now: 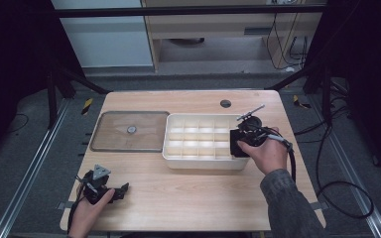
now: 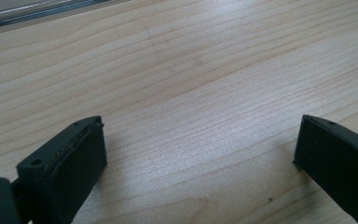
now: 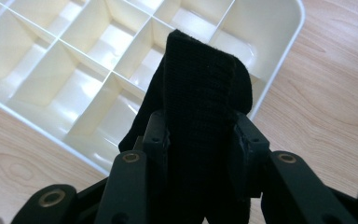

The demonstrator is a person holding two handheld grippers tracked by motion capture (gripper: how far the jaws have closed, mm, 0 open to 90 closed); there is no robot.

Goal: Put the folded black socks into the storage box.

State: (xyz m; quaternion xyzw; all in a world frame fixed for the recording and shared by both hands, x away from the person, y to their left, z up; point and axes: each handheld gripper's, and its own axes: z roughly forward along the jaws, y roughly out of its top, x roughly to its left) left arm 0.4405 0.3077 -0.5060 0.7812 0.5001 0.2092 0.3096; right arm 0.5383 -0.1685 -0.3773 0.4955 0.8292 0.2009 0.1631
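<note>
The wooden table (image 1: 188,193) holds a white box (image 1: 203,161) with many little cells, a clear flat lid (image 1: 129,131) beside it on the left.

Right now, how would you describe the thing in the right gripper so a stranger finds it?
On the wooden table, find the cream divided box. Over its right end the right gripper pinches a folded black fabric piece, the one dark thing against the pale compartments.

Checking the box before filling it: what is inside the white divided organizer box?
The compartments of the white organizer box that show look bare. The right gripper holds a folded black cloth over its right end, which covers the compartments beneath it.
</note>
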